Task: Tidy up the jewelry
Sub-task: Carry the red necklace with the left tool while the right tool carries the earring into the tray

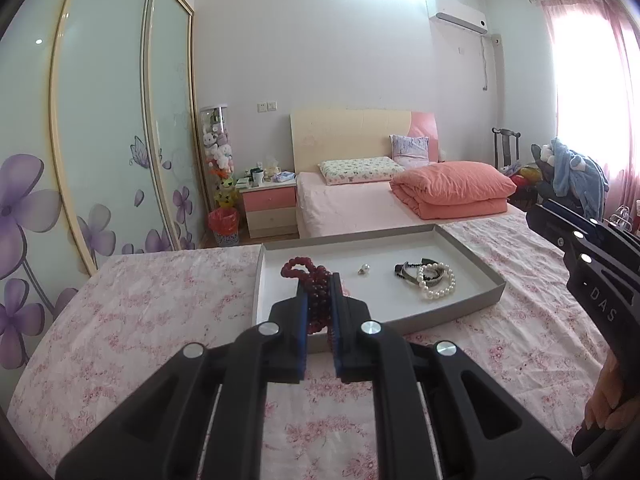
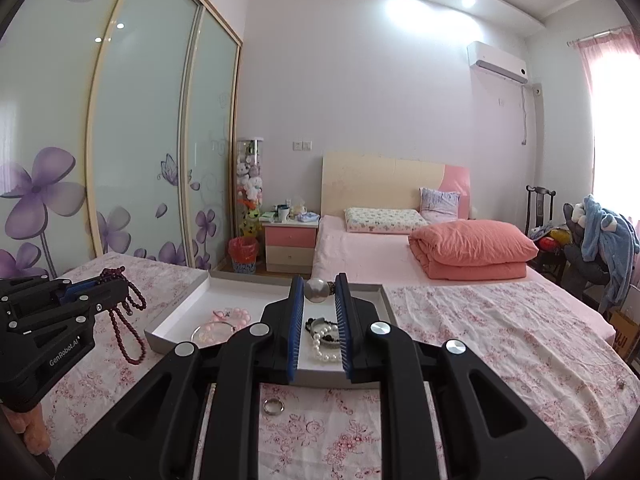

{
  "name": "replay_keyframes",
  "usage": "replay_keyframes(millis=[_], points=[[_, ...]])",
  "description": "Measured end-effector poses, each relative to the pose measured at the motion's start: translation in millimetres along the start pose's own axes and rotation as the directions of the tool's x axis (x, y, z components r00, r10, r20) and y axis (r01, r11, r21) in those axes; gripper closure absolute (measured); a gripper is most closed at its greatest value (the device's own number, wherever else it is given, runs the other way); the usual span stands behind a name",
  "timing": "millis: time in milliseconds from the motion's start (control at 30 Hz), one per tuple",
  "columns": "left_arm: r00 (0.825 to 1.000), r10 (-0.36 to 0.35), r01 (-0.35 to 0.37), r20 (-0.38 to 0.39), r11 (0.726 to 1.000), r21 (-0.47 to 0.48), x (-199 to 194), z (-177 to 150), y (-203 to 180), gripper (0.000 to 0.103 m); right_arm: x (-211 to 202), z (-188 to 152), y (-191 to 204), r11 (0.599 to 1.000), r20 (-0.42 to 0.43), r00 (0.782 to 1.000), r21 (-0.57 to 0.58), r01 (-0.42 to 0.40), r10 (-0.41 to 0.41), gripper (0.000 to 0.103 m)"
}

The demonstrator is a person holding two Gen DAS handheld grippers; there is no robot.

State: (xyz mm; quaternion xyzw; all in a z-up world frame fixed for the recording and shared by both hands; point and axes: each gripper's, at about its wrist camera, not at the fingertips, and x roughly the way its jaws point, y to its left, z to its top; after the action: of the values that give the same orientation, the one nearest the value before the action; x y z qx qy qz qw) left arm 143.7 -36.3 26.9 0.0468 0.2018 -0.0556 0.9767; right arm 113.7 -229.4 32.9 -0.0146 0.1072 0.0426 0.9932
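Gripping a dark red bead strand [image 1: 316, 292] between closed blue pads, left gripper [image 1: 319, 280] — held above the near left edge of the shallow white tray [image 1: 460, 252], level and pointing toward the far bed. Seen from the right wrist view as raised over the floral cloth [image 2: 500, 320], left of the tray [image 2: 176, 312], strand [image 2: 128, 320] dangling in loops from the fingers down toward the cloth. Pinching a large pearl stud [image 2: 318, 290] at the very fingertips, right gripper [image 2: 319, 284] — jaws narrowed onto it, lifted over the tray's middle, aimed straight ahead. Lying on the tray floor under the right gripper: white pearl bracelet [image 2: 322, 346] tangled with a dark band [image 2: 320, 326]; further left, pink bead bracelet [image 2: 236, 316] and a thin silver bangle [image 2: 204, 334]. Resting on the cloth just near of the tray, between the right gripper's arms, a silver ring [image 2: 273, 405]. Visible in the left view inside the tray: small pearl earring [image 1: 363, 269] near the centre, pearl bracelet [image 1: 438, 284] to its right. Showing at the right edge of the left view, right gripper body [image 1: 592, 276] with bare fingers [image 1: 608, 408] wrapped round its handle.
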Motion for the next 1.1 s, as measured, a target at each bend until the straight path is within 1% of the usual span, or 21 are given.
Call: replay_keyframes(millis=[533, 800, 967, 1100], points=[[0.998, -0.006, 0.006, 0.060, 1.000, -0.010, -2, 14, -3, 0.092, 0, 13, -5, 1.000, 0.077, 0.997, -0.007, 0.008, -0.008, 0.086], [0.998, -0.001, 0.002, 0.069, 1.000, -0.021, 12, 22, -3, 0.092, 14, 19, -8, 1.000, 0.095, 0.995, -0.003, 0.017, -0.017, 0.086], [0.998, -0.007, 0.010, 0.067, 0.999, -0.038, 31, 30, -1, 0.092, 33, 20, -12, 1.000, 0.069, 0.998, 0.013, -0.004, 0.003, 0.086], [0.999, -0.022, 0.024, 0.042, 0.998, -0.055, 55, 38, 1, 0.092, 57, 18, -17, 0.999, 0.009, 1.000, 0.044, -0.029, 0.029, 0.086]])
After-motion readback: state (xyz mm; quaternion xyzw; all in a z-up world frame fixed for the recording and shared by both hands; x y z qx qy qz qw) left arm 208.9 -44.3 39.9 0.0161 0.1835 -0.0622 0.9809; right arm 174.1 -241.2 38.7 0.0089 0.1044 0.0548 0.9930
